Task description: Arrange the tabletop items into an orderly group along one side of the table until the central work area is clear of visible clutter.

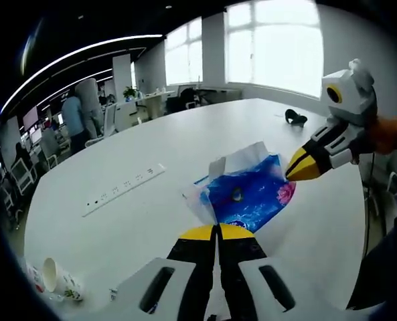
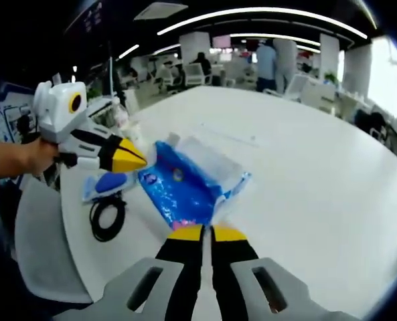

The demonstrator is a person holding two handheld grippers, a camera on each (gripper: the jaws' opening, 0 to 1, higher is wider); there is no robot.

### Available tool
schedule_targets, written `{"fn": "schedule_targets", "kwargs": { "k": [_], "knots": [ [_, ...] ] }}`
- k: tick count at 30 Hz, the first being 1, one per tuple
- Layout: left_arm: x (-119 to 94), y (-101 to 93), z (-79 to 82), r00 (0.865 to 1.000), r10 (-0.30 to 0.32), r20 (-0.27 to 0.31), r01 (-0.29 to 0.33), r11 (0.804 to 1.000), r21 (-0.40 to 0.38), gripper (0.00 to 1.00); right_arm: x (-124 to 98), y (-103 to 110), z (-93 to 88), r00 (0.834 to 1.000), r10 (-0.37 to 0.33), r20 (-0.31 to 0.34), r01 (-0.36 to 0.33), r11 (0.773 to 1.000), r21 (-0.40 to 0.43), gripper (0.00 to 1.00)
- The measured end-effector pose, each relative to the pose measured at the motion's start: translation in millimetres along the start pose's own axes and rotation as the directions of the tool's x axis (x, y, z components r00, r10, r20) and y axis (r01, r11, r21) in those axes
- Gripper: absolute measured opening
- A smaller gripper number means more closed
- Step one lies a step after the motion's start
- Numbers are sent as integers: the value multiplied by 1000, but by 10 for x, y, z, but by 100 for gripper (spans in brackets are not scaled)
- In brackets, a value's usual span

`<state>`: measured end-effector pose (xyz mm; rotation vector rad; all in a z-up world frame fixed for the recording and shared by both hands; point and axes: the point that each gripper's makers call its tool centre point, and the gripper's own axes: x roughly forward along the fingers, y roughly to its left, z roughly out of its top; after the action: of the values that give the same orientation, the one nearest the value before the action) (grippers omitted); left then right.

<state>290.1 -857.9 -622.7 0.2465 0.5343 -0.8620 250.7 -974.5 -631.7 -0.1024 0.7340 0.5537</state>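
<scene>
A blue plastic tissue pack (image 1: 248, 194) with white tissue sticking out of its top lies on the white table (image 1: 185, 144). My left gripper (image 1: 217, 230) is shut, and its yellow tips meet the pack's near edge. My right gripper (image 1: 297, 168) comes in from the right, also shut, with its tip at the pack's right edge. In the right gripper view the same pack (image 2: 188, 184) lies just past my right gripper (image 2: 207, 232), and my left gripper (image 2: 139, 158) points at its left corner. Whether either gripper pinches the film is unclear.
A white power strip (image 1: 124, 189) lies left of the pack. A paper cup (image 1: 54, 277) lies on its side at the near left edge, and a black object (image 1: 295, 117) sits far right. A black cable coil (image 2: 108, 217) and a blue-white item (image 2: 103, 184) lie by the edge above a grey chair (image 2: 44, 247).
</scene>
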Motion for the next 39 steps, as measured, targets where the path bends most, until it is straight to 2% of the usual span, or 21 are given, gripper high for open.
{"fn": "schedule_targets", "kwargs": {
  "k": [7,20,39],
  "knots": [
    [128,5,-36,1000,-2,-8,2,1000,-14,0,71,-111,-67,1000,9,-12,-9,1000,22,0],
    [341,81,-115,1000,4,-30,-5,1000,-29,0,261,-241,-130,998,40,-46,-39,999,12,0],
    [624,201,-307,998,19,-59,-23,998,-65,0,536,-405,-204,996,49,-74,-48,999,11,0]
  ]
}}
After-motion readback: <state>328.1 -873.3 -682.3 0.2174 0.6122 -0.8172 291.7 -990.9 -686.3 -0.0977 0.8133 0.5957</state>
